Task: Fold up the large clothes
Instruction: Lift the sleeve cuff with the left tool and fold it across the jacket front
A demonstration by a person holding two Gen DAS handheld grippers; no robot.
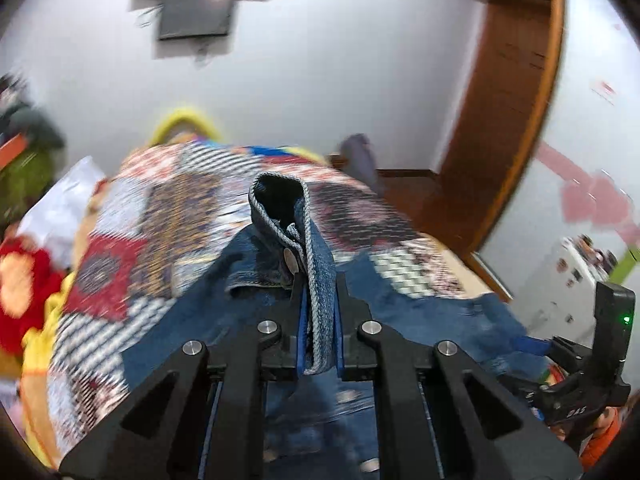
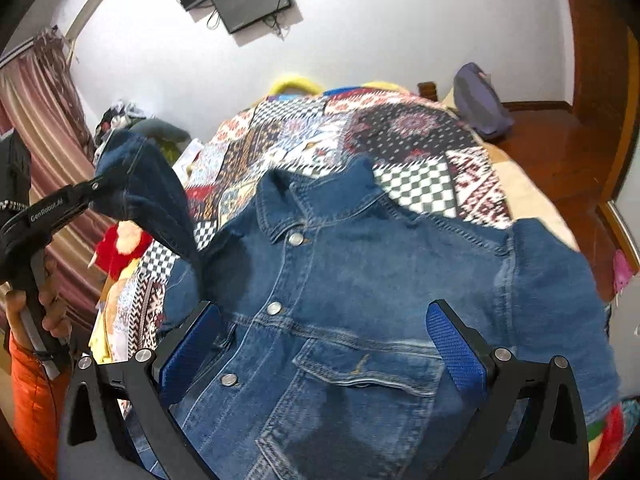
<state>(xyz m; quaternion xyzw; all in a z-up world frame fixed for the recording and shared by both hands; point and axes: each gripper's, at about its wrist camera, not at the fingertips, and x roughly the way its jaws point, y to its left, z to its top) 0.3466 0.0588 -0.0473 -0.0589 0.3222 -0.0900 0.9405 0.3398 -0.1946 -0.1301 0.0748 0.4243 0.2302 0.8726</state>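
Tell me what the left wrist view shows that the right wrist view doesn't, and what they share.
Left wrist only: the left hand-held gripper shut on a denim cuff, seen close.
Right wrist only: the denim jacket spread front-up, with its collar and chest pocket, under the open right hand-held gripper.
Both: the patchwork quilt and wall screen.

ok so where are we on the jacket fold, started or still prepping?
Done: the denim jacket lies front up on the patchwork bedspread, buttoned, body still unfolded. In hand: the left gripper is shut on a sleeve cuff and holds that sleeve up off the bed. The right gripper is open above the chest, holding nothing. Left: both sleeves in, then the body fold.
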